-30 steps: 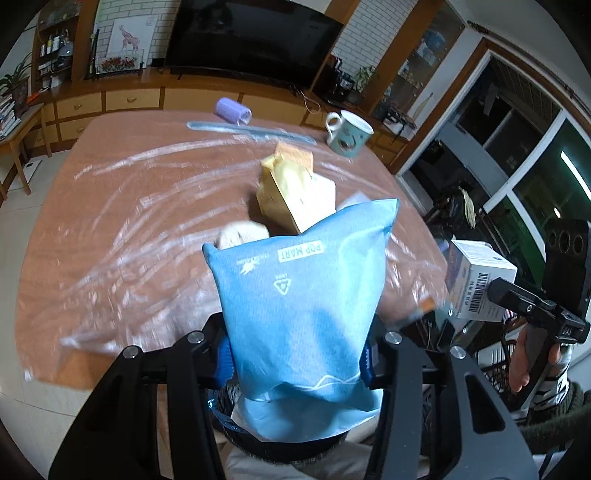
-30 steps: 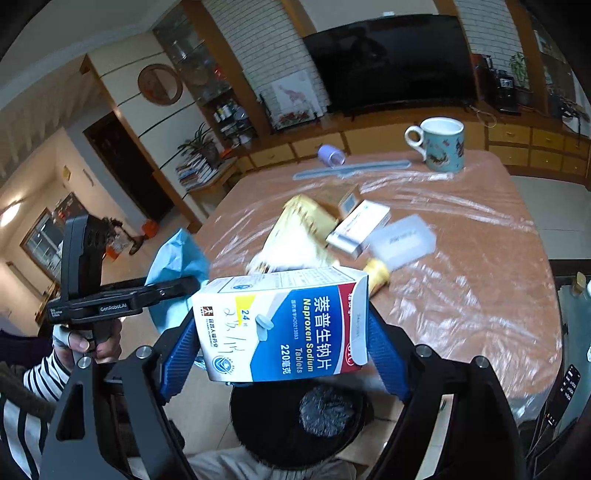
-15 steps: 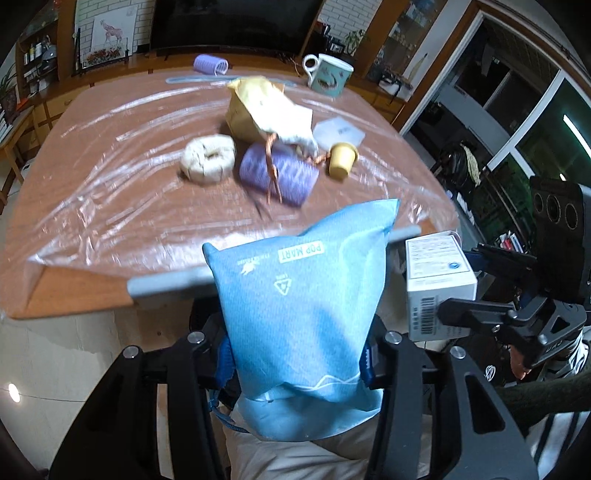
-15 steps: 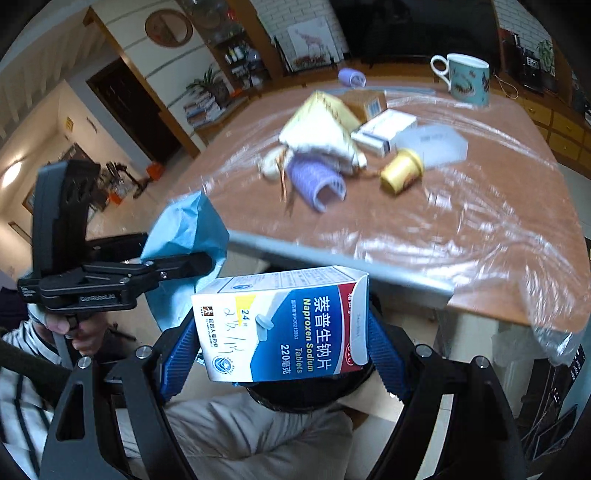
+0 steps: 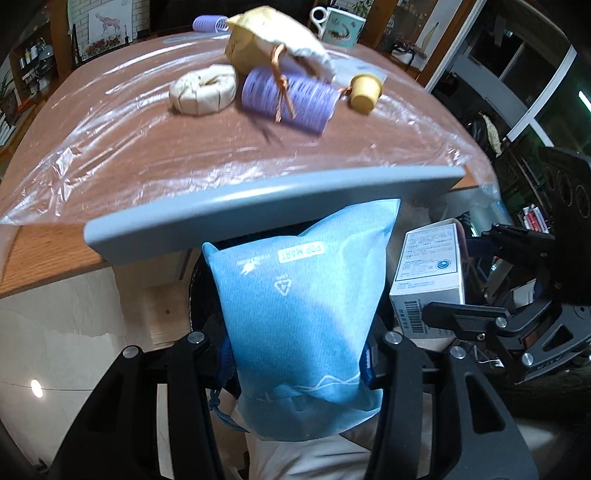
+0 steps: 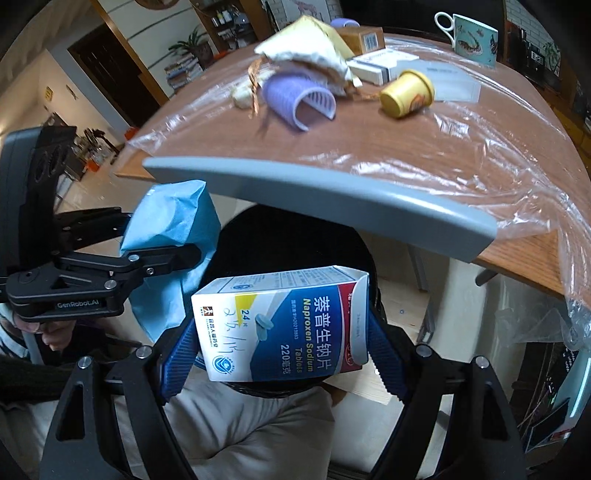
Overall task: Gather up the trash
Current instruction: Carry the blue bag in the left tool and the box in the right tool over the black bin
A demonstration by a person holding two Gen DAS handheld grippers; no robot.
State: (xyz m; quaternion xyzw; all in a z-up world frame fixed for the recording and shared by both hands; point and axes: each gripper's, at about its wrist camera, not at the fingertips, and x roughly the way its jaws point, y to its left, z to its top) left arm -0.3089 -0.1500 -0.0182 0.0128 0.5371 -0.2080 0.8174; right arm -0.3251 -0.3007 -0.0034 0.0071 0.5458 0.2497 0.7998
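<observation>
My left gripper (image 5: 295, 360) is shut on a blue packet (image 5: 303, 295); it also shows in the right wrist view (image 6: 173, 229). My right gripper (image 6: 282, 363) is shut on a white and blue medicine box (image 6: 280, 325), also seen in the left wrist view (image 5: 430, 273). Both are held below the table's front edge, over a round black bin (image 6: 295, 240) by a grey bar (image 5: 258, 206). On the table lie a purple hair roller (image 5: 291, 98), a yellow cup (image 5: 365, 92), a yellow paper bag (image 5: 266, 48) and a pale paper ring (image 5: 203, 92).
The wooden table (image 5: 110, 147) is covered with clear plastic film. A mug (image 5: 340, 22) and a second purple roller (image 5: 210, 24) stand at the far edge. White boxes (image 6: 380, 66) lie behind the bag. A person's light trousers (image 6: 240, 424) are under the grippers.
Both grippers have dropped from above the table to below its front edge, over the black bin, still holding the blue packet and the medicine box.
</observation>
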